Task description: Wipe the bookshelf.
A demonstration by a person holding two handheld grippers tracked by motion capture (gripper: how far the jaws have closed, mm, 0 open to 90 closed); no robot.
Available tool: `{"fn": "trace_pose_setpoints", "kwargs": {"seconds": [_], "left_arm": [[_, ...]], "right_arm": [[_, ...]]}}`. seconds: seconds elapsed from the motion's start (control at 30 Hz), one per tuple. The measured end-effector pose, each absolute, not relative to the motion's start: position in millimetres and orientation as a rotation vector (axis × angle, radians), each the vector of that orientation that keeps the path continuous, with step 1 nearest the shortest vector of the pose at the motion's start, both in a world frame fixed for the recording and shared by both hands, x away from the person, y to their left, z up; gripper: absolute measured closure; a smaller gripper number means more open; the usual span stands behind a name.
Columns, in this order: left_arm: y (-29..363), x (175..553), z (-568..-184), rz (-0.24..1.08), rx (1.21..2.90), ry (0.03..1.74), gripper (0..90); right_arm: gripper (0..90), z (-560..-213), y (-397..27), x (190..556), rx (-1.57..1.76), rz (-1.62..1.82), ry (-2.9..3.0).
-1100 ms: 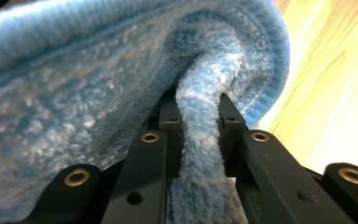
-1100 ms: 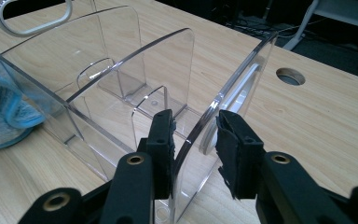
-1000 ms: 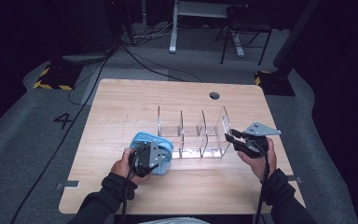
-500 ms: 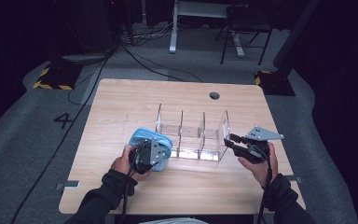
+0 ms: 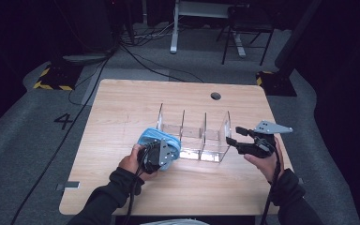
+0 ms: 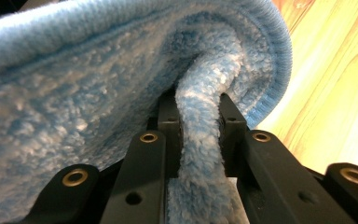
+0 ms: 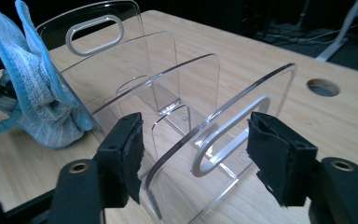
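Two grippers work at a wooden table (image 5: 122,112) on which a clear acrylic organizer (image 5: 194,136) with upright dividers stands. At its left end, the left gripper (image 5: 161,154) is clamped tight on a fold of a blue microfiber cloth (image 5: 157,138); in the left gripper view the plush fabric (image 6: 121,84) is pinched between the two black jaws and billows over them, with the tabletop showing beyond at the right. The cloth lies against the organizer's left end wall, bunched up on the table beside it. At the opposite end, the right gripper (image 5: 236,136) has just been opening its jaws: in the right gripper view they stand wide apart on either side of the near end wall (image 7: 233,140) with its slotted handle, the pads clear of the plastic. The cloth (image 7: 37,88) shows there at the far end.
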State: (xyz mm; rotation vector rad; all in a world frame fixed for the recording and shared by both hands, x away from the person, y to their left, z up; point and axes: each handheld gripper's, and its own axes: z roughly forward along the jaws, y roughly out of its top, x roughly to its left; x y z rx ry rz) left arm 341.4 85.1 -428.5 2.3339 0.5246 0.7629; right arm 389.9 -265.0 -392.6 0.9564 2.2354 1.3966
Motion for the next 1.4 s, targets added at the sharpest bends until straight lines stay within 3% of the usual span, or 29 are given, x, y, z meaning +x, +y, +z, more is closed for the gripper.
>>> {"fn": "trace_pose_setpoints", "kwargs": {"seconds": [0.47, 1.1, 1.27, 1.4], "left_arm": [[58.1, 344.1, -427.8, 0.721, 2.329, 0.444, 76.9], [-32.9, 349.1, -431.3, 0.615, 2.288, 0.258, 76.6], [-31.6, 352.2, -431.5, 0.591, 2.284, 0.283, 76.6], [-7.7, 354.0, -424.9, 0.584, 2.284, 0.324, 76.7]], "right_arm": [[39.0, -409.2, -259.9, 405.1, 0.977, 1.403, 2.332], [42.3, -412.4, -258.8, 405.7, 1.004, 1.433, 2.324], [42.3, -412.3, -258.4, 404.7, 1.002, 1.419, 2.316], [42.3, -412.3, -258.3, 404.7, 0.998, 1.416, 2.316]]}}
